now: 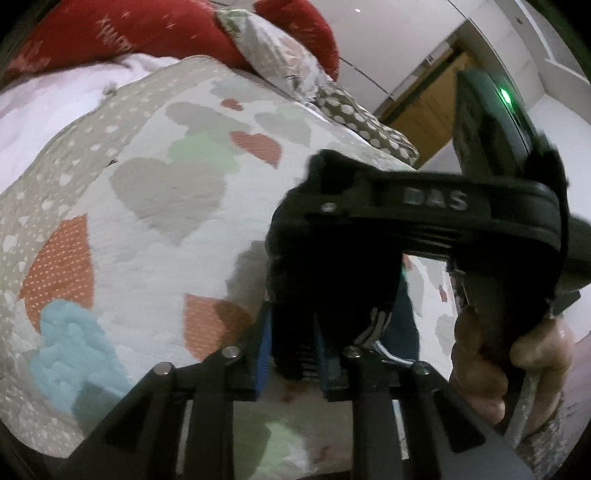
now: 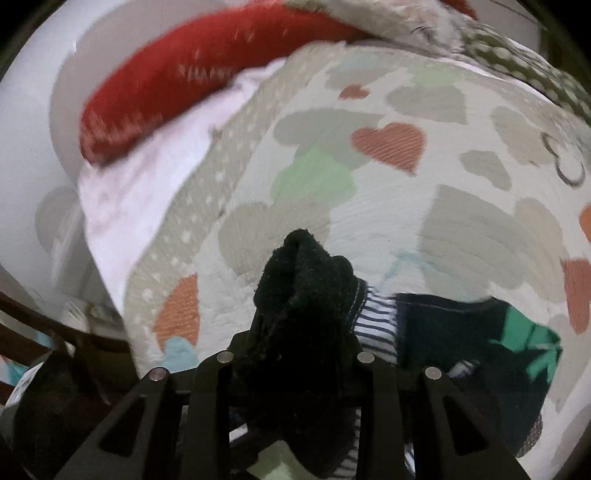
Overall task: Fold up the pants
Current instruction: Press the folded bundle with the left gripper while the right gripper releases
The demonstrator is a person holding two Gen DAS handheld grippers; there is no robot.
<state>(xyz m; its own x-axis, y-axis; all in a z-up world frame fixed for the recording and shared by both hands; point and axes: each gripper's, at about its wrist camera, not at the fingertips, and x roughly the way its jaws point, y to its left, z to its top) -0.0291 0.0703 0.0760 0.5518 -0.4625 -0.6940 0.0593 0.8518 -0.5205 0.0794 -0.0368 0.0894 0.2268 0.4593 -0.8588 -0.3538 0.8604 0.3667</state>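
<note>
The pants are dark, fleecy, with white side stripes and a green print. My left gripper is shut on a bunch of the dark fabric, held above the heart-pattern quilt. My right gripper is shut on another bunch of the pants, which hides its fingertips; the rest of the garment trails right onto the quilt. In the left wrist view the right gripper's black body and the hand holding it sit close on the right, touching the same fabric.
A red pillow and a patterned pillow lie at the head of the bed. A pink sheet shows beside the quilt. A wooden door and white wall are beyond. The bed's left edge drops off.
</note>
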